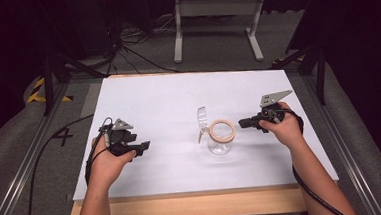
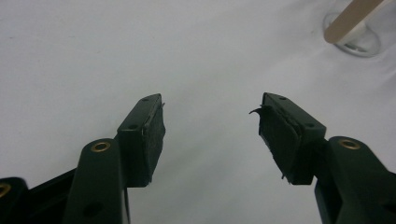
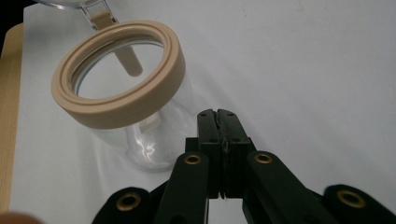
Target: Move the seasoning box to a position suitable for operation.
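1. Jar of clear glass stands upright near the middle of the white table; its beige sealing ring circles the mouth, and the hinged clear lid stands swung back on its far-left side, so the mouth is open.
2. Right gripper hovers just beside the jar's rim on its right, apart from it; in the right gripper view its jaws are pressed together with nothing between them.
3. Left gripper rests well apart from the jar, on the left of the table; its jaws stand wide and hold nothing, the bare pads facing each other over white surface.
4. Step in hand, as I judge it: an approach to the open jar, likely to work its lid or clasp; no contact yet.
5. Next move probably calls for the right jaws to part before they can take the lid; the left could come across to steady the glass body, which may slide or tip if pushed from one side.
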`<state>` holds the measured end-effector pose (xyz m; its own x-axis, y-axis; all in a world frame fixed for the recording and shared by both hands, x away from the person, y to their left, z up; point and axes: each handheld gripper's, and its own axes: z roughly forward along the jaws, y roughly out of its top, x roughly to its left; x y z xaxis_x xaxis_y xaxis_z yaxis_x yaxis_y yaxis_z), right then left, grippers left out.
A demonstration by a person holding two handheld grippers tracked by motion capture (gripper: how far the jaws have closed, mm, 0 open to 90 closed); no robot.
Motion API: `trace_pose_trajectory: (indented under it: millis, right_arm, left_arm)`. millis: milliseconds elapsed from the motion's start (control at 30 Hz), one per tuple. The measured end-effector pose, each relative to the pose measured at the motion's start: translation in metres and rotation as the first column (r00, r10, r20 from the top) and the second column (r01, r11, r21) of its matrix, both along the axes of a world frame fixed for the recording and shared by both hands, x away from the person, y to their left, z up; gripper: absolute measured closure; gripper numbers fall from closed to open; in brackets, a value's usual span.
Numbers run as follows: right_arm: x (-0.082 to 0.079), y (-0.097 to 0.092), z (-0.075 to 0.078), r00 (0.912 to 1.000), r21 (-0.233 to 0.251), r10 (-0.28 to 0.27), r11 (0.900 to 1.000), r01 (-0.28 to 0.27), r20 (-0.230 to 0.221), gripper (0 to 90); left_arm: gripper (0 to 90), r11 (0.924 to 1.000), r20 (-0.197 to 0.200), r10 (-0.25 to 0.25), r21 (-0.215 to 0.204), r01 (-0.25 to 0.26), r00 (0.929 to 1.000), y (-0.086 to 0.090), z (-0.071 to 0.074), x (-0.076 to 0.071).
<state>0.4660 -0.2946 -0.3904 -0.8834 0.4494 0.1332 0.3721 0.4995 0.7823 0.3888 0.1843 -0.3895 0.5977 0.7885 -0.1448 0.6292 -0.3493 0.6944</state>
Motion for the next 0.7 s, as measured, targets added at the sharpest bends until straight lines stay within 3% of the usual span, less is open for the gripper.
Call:
trace_pose_trajectory:
  millis: [300,700]
  right_arm:
    - [-0.001,0.011,-0.002,0.9994,0.011,0.029,0.9995,-0.030,0.017,90.0]
    - [0.005,0.025,-0.015,0.9994,0.008,0.030,0.9995,-0.030,0.019,90.0]
  left_arm:
    - [36.4,0.9990,0.010,-0.027,-0.035,0.028,0.9996,-0.009,0.002,-0.004]
    - [35.2,0.9975,0.019,-0.064,-0.030,0.065,0.9978,-0.018,0.008,-0.012]
